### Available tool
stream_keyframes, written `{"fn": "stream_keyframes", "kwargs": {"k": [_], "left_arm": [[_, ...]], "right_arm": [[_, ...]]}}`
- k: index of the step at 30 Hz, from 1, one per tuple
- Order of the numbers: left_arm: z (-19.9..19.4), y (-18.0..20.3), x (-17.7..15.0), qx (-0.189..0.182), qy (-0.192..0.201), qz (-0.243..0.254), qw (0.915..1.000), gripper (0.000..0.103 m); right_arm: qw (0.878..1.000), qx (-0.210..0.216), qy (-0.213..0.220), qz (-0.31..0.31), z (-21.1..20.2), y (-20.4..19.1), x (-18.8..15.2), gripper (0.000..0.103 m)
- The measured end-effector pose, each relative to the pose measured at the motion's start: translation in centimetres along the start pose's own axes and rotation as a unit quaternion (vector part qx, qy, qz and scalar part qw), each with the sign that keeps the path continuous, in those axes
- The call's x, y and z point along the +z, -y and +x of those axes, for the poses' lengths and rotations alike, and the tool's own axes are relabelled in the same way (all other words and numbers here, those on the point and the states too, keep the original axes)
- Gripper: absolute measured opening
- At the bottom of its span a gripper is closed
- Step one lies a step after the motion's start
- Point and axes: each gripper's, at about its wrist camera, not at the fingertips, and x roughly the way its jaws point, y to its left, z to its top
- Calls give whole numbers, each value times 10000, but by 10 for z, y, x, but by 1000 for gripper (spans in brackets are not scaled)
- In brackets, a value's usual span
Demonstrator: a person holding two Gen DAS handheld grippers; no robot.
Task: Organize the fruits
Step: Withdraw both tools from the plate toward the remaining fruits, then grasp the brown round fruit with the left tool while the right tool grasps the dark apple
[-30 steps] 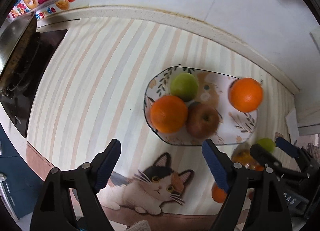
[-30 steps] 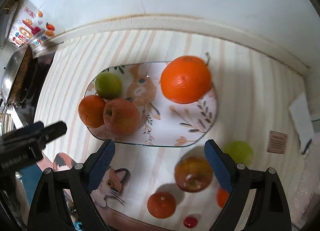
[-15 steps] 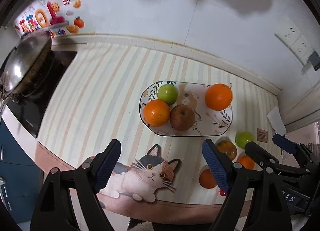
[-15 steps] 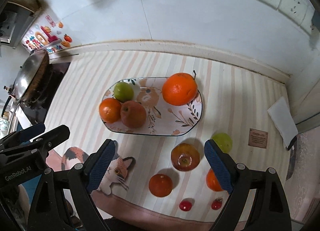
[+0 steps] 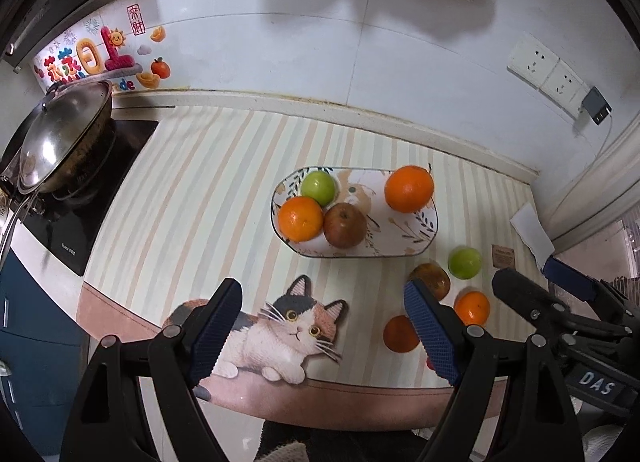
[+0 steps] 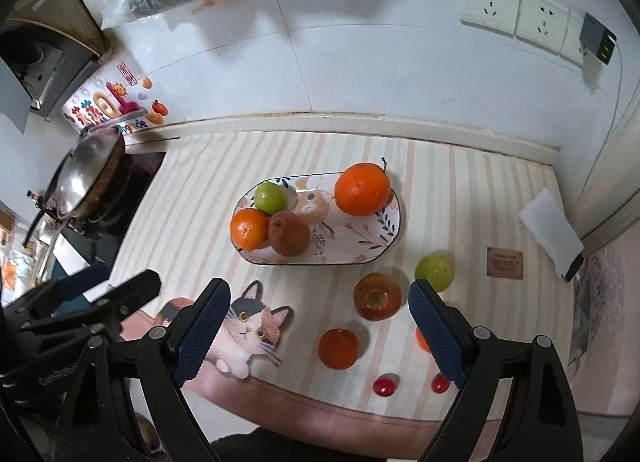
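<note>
Fruits are sitting four on the oval plate [image 6: 384, 240], both grippers [image 5: 322, 326] [image 6: 320, 328] gaping wide, only the right-wrist view showing two cherry tomatoes [image 6: 385, 385] at lower centre.

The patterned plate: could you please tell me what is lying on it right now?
The plate holds a large orange, a small orange, a green apple and a red apple. Anything beneath them is hidden.

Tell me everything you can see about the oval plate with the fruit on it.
The oval plate looks like glazed ceramic, white with a dark rim line, printed with a rabbit and leafy sprigs. It lies flat on the striped mat, lengthwise along the wall. It holds four fruits: a green apple, a small orange and a reddish-brown apple clustered at its left end, and a large orange at the right. Neither tool touches it.
</note>
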Motion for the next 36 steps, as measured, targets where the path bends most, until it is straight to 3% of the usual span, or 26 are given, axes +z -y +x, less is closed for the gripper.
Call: {"fn": "stream_keyframes", "kwargs": {"k": [7,12,19,25,27,28,29,36], "left_arm": [[24,20,-13,89,-269,138,9995,83],[72,47,-28,55,-848,435,9954,83],[144,90,-52,-127,-1749,889,9805,83],[192,120,-68,-186,-2240,1128,9679,83],[205,127,-71,-155,-2306,1202,9655,77],[211,129,-72,-138,-2324,1231,9647,61],[216,130,-74,-82,-2341,1253,9641,52],[208,102,-65,84,-2147,1152,9698,51]], "right_arm": [[9984,73,-146,549,9,43,-10,93],[9935,-88,-517,1007,41,91,-21,93],[9838,-213,-915,1525,83,144,-45,93],[9791,-268,-1066,1710,103,163,-53,93],[9788,-269,-1089,1713,107,165,-52,93],[9789,-261,-1108,1698,109,165,-51,93],[9792,-237,-1128,1670,113,163,-48,93],[9818,-7,-1199,1470,141,145,-31,93]]}}
